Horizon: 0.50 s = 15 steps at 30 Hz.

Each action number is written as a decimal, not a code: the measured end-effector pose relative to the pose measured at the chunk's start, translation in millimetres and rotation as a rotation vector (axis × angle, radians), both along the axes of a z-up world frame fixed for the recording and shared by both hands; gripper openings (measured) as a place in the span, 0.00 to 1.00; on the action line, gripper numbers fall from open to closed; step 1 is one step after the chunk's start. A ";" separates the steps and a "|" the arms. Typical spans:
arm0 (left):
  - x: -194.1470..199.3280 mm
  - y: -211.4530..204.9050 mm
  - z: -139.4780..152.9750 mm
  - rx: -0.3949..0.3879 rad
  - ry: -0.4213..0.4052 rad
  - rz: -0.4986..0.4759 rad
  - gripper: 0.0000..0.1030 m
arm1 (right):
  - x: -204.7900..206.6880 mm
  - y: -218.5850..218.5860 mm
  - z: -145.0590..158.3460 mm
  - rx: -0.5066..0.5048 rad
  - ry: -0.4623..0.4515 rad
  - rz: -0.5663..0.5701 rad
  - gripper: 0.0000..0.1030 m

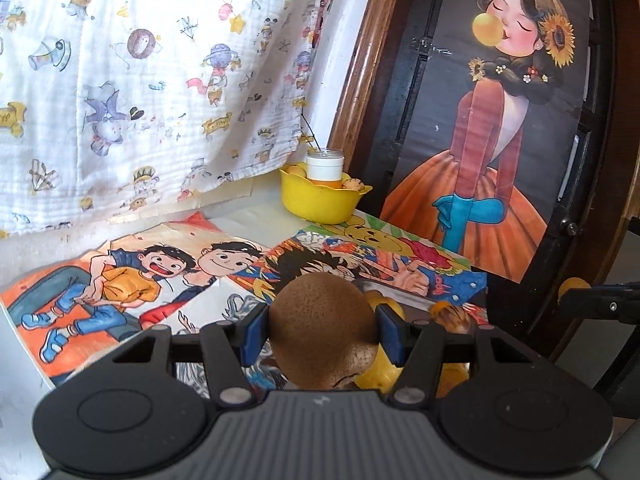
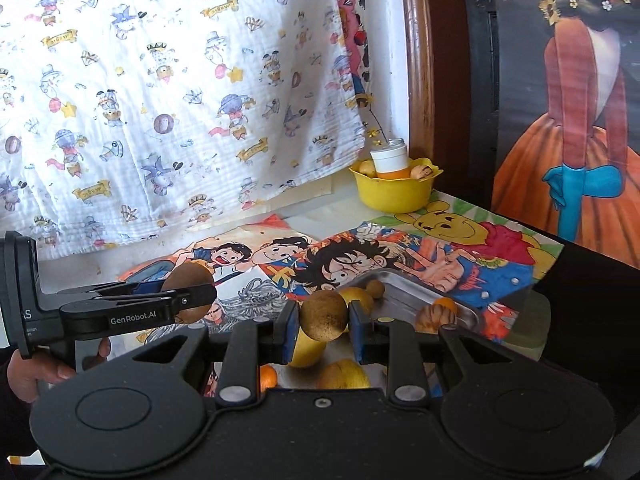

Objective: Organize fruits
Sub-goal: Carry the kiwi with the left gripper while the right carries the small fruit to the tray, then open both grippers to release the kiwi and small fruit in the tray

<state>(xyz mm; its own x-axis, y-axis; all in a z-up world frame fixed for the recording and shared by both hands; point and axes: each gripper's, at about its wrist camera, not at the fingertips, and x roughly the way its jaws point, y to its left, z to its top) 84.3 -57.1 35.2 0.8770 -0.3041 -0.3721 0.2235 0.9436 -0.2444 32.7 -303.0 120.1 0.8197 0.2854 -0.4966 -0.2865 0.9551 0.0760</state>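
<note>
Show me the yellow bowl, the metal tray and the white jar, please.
yellow bowl (image 2: pixel 394 194), right wrist view, front wall.
metal tray (image 2: pixel 404 286), right wrist view, bare bottom.
white jar (image 1: pixel 325 166), left wrist view, white side.

Cartoon-print white cloth (image 1: pixel 140 80) hanging behind, wooden frame (image 1: pixel 360 80), girl poster (image 1: pixel 500 120), daylight

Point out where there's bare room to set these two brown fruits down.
Free: the cartoon posters between the hanging cloth and the metal tray. Crowded: the tray, holding yellow and orange fruit, and the yellow bowl, filled by a jar and fruit.
</note>
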 end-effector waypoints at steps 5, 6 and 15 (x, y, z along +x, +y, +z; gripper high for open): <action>-11.9 -3.2 -8.1 0.013 0.004 -0.025 0.60 | -17.6 7.3 -10.0 -0.032 -0.012 0.003 0.28; -13.7 -4.1 -10.4 0.016 0.008 -0.031 0.60 | -19.6 9.4 -14.9 -0.033 -0.009 0.006 0.28; -10.4 -4.6 -39.2 0.050 0.064 -0.048 0.60 | -16.3 27.0 -80.1 -0.028 0.058 -0.005 0.28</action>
